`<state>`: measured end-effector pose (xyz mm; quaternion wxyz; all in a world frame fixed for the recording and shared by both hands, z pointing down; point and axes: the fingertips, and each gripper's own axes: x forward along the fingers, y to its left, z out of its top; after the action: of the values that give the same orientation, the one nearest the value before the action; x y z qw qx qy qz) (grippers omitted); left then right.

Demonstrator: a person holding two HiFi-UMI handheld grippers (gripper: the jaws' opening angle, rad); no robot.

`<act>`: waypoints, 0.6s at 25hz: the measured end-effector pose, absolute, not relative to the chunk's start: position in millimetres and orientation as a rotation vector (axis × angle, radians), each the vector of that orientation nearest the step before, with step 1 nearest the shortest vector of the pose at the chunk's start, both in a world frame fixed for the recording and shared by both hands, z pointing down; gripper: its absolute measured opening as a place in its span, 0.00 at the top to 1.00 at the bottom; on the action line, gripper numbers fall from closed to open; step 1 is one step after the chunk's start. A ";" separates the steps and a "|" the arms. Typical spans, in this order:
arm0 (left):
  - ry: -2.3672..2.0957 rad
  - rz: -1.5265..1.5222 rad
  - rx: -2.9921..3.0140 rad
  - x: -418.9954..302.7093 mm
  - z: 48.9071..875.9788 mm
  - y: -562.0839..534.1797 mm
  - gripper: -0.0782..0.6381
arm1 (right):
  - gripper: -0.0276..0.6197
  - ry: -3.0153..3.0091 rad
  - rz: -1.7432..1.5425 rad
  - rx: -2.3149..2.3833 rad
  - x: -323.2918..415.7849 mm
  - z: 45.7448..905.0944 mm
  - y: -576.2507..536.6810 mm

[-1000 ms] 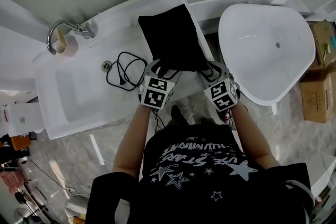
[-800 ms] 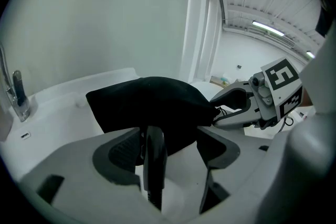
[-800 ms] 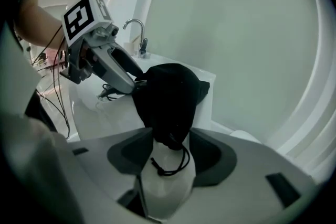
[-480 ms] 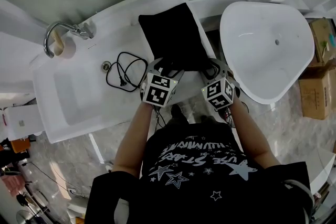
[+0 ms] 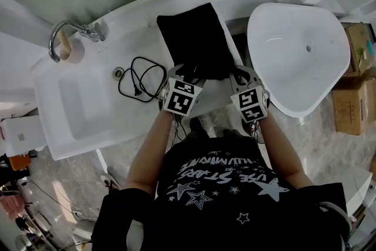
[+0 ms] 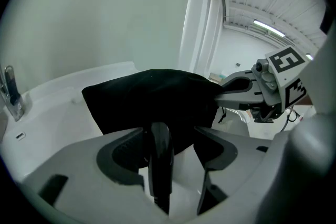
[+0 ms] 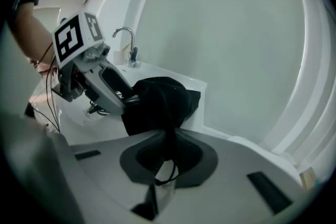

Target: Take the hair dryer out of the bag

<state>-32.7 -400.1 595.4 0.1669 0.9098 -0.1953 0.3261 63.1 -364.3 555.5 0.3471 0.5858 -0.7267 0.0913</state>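
Note:
A black cloth bag (image 5: 194, 41) lies on the white counter (image 5: 135, 17) beside the sink. The hair dryer is hidden; only a black cable (image 5: 140, 78) with a plug lies coiled left of the bag. My right gripper (image 5: 235, 74) is at the bag's near right corner, shut on the fabric (image 7: 157, 102), and a thin drawstring hangs below the right gripper (image 7: 169, 139). My left gripper (image 5: 183, 72) is at the near left corner. The left gripper's (image 6: 181, 136) jaws are closing, still apart, with the bag's edge (image 6: 152, 97) at their tips.
A sink basin (image 5: 82, 103) with a chrome faucet (image 5: 70, 29) lies left of the cable. A large white tub (image 5: 299, 56) stands close on the right, past the counter's end. Cardboard boxes (image 5: 355, 103) sit on the floor at far right.
The right gripper has shifted slightly at the bag's near right corner. The left gripper has stayed at the near left corner.

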 end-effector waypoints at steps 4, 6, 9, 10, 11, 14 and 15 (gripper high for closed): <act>-0.559 0.930 2.577 -27.1 597.9 -405.2 0.46 | 0.93 -1.909 0.255 1.546 65.1 551.8 -362.6; -0.559 0.934 2.568 -23.8 599.9 -408.9 0.46 | 0.93 -1.918 0.264 1.551 64.0 550.3 -361.8; -0.568 0.950 2.561 -18.8 603.5 -417.1 0.49 | 0.93 -1.932 0.290 1.557 61.4 549.6 -362.0; -0.578 0.957 2.558 -17.2 605.0 -420.5 0.51 | 0.93 -1.934 0.292 1.556 61.0 549.2 -362.5; -0.590 0.967 2.554 -15.8 606.9 -423.7 0.53 | 0.93 -1.936 0.294 1.554 61.0 548.6 -362.9; -0.612 1.005 2.534 -13.2 615.5 -428.5 0.56 | 0.93 -1.948 0.294 1.546 60.0 546.5 -364.0; -0.618 1.018 2.528 -12.9 618.8 -429.1 0.56 | 0.93 -1.952 0.291 1.544 59.2 545.6 -364.4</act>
<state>-12.9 -429.1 618.8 0.1726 0.8910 -0.2180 0.3589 59.2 -364.4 545.6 0.3126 0.5852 -0.7400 0.1105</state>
